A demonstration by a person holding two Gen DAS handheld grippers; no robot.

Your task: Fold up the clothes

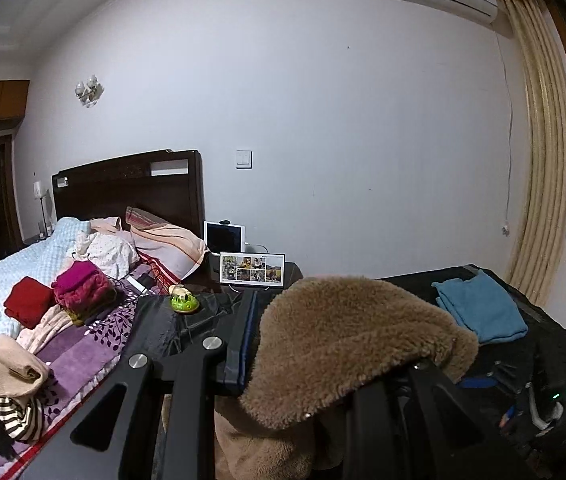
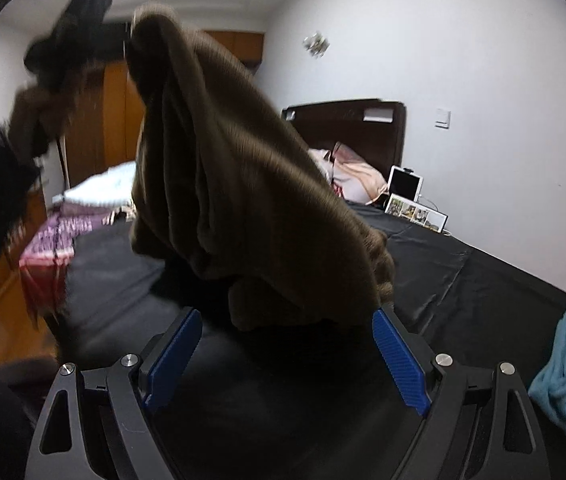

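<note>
A blue garment [image 1: 483, 308] lies folded on the black-covered surface; left tongs [image 1: 283, 364] clamp a hanging brown fleece garment [image 1: 347, 340], unfolded; right tongs [image 2: 287, 360] gape.

Left tool [image 1: 307, 364] tips under fleece [image 1: 347, 340]

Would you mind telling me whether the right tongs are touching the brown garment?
Cannot tell. In the right wrist view the right tongs stand wide open; the brown garment hangs in front, its hem near one blue pad, but no plain contact or gap shows.
</note>
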